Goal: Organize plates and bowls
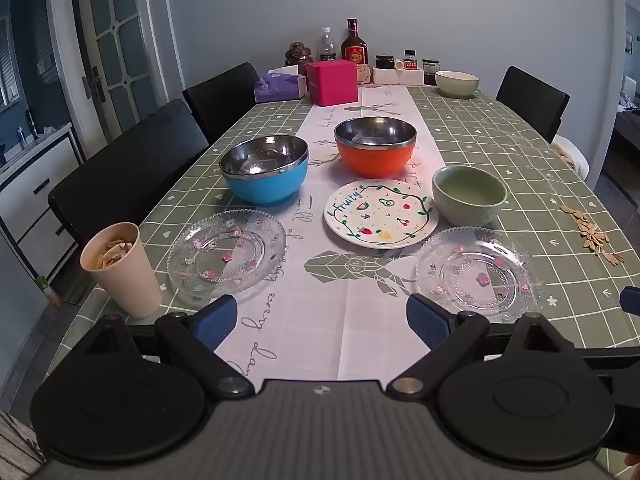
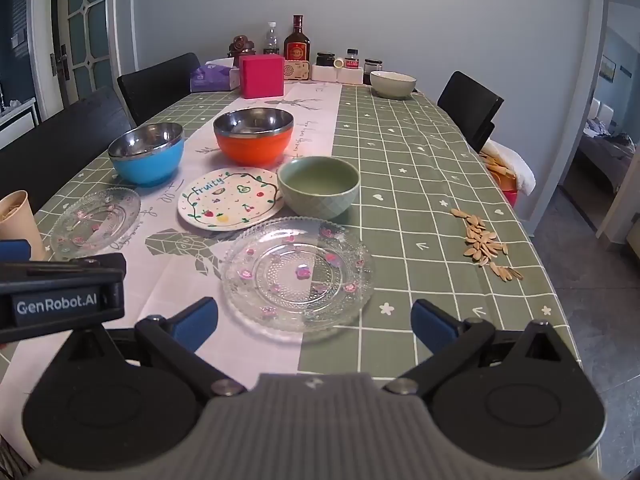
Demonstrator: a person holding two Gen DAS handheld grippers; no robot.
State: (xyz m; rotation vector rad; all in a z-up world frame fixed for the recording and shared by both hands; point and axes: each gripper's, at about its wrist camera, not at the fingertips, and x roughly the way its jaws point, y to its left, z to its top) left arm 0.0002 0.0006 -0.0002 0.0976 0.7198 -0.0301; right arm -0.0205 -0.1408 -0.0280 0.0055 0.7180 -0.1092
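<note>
On the green checked tablecloth stand a blue steel-lined bowl (image 1: 265, 174) (image 2: 147, 153), an orange steel-lined bowl (image 1: 375, 147) (image 2: 253, 135), a green ceramic bowl (image 1: 469, 193) (image 2: 319, 186) and a white "Fruity" plate (image 1: 381, 214) (image 2: 231, 198). Two clear glass plates lie nearer: one left (image 1: 227, 255) (image 2: 96, 222), one right (image 1: 479, 271) (image 2: 298, 271). A pale bowl (image 1: 457, 83) (image 2: 393, 83) sits at the far end. My left gripper (image 1: 322, 322) hangs open over the runner between the glass plates. My right gripper (image 2: 314, 320) is open just short of the right glass plate.
A beige cup (image 1: 120, 268) of scraps stands at the left edge. Seed husks (image 2: 484, 242) lie scattered near the right edge. A pink box (image 1: 332, 82), tissue pack, bottles and jars crowd the far end. Black chairs line both sides. The left gripper's body (image 2: 60, 300) shows in the right wrist view.
</note>
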